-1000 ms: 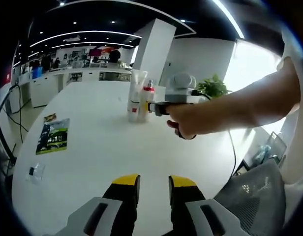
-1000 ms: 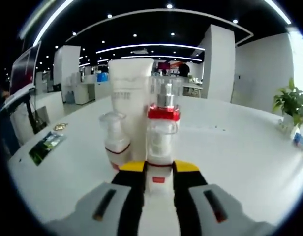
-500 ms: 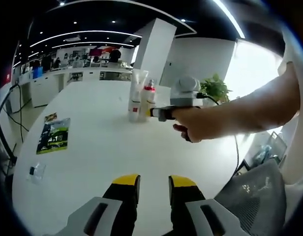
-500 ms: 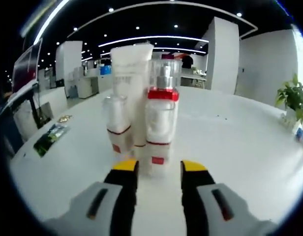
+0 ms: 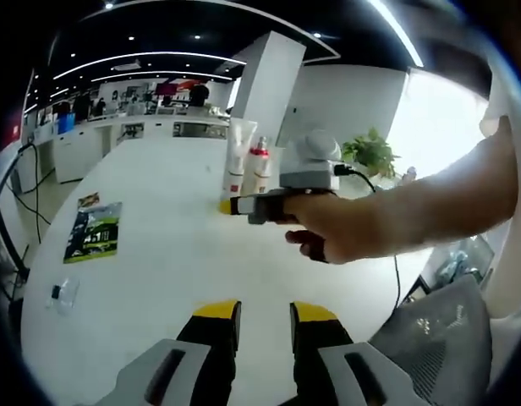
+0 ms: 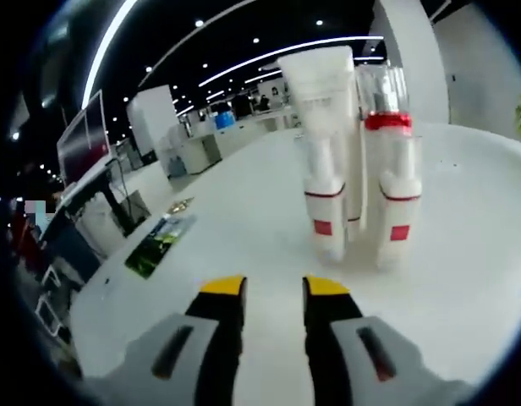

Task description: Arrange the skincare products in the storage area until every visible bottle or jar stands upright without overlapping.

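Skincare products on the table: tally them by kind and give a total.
Tube, standing upright: 1
Small bottles with red bands and red labels: 2
Clear-capped bottle with a red collar: 1
Total: 4

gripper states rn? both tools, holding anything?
Left tool: open, empty, over the white table.
Right tool: open, empty, clear of the red-banded bottles.

Three skincare containers stand in one cluster on the white table (image 6: 244, 245): one tall white squeeze tube (image 6: 321, 101) and two clear pump bottles with red bands, one (image 6: 326, 199) in front of the tube, one (image 6: 394, 190) beside it. One green leaflet (image 6: 161, 244) lies toward the table's edge.
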The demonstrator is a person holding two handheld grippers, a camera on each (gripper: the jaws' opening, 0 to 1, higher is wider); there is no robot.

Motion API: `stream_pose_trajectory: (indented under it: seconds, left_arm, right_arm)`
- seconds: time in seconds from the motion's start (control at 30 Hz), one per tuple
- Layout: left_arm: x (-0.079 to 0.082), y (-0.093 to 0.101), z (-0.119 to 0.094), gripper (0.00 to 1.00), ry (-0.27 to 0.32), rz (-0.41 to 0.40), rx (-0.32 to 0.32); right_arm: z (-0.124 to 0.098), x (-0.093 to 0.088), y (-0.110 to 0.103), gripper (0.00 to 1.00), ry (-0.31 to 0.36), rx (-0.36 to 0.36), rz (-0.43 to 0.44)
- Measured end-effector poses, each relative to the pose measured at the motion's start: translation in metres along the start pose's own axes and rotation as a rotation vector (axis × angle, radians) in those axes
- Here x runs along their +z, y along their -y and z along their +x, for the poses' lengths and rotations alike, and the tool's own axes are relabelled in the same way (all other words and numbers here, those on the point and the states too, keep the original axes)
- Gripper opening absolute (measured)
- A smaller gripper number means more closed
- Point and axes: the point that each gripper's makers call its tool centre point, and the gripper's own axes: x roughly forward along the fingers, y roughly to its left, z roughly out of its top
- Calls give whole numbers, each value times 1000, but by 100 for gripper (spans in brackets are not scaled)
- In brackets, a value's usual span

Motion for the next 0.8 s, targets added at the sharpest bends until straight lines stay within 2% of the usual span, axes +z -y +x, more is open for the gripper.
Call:
stream_pose_trajectory:
  seconds: [0.07, 0.3, 0.57, 0.8]
  left_arm:
    - [-1, 0, 0, 25, -3, -1, -1]
    - [-2, -1, 1, 24, -10, -3, -1]
    - [-3, -2, 2, 24, -14, -3, 0]
    - [-3, -2, 2, 24, -12, -3, 1]
  right_arm:
    - [6, 7, -3, 27, 10, 14, 29]
    - [16, 23, -2, 28, 45, 0, 22]
    - [17, 32, 0, 28, 52, -5, -16]
    - [15, 31, 2, 28, 42, -13, -24]
